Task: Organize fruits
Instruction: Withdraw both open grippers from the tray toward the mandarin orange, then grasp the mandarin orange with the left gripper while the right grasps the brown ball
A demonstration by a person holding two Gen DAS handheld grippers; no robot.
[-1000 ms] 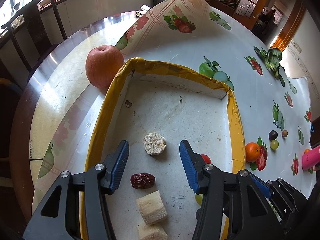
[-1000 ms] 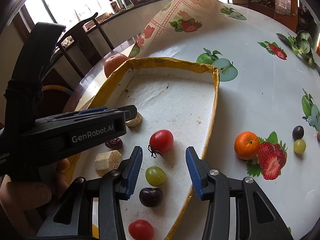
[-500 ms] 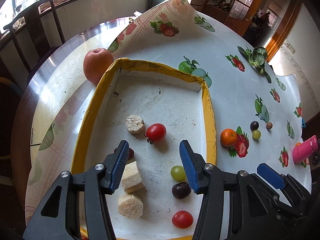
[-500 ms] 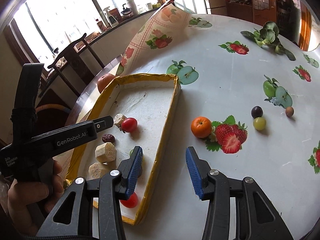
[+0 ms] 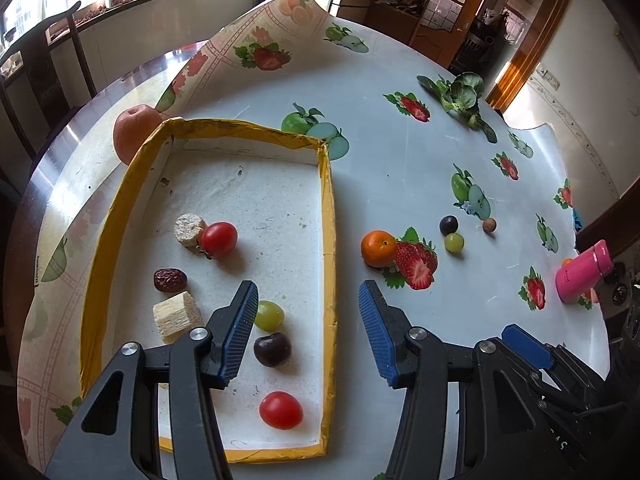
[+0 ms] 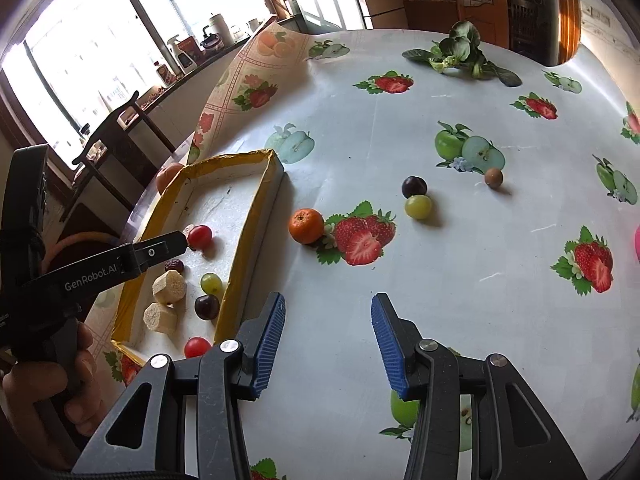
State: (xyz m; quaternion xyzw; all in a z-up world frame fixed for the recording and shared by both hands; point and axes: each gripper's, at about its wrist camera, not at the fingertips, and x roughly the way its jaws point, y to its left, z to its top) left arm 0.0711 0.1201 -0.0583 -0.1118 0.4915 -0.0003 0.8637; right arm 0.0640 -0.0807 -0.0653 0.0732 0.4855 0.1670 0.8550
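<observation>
A yellow-rimmed white tray (image 5: 328,216) (image 6: 256,216) holds two red tomatoes (image 5: 218,239), a green grape (image 5: 269,315), a dark cherry (image 5: 272,349), a red date (image 5: 170,279) and pale cut chunks (image 5: 177,317). On the tablecloth to its right lie a small orange (image 5: 378,248) (image 6: 306,225), a dark grape (image 6: 414,186), a green grape (image 6: 417,206) and a brown longan (image 6: 493,178). My left gripper (image 5: 306,324) is open and empty above the tray's right rim. My right gripper (image 6: 328,340) is open and empty over the cloth, nearer than the orange.
A big apple (image 5: 132,132) sits on the bare table behind the tray. Leafy greens (image 6: 456,52) lie at the far side. A pink bottle (image 5: 584,276) lies at the right. The tablecloth's far corner (image 5: 288,4) curls up. A chair (image 6: 116,128) stands beyond the table.
Both grippers have pulled back and swung right, away from the tray's inside. The loose fruit on the cloth has come into fuller view. Both stay open and empty.
</observation>
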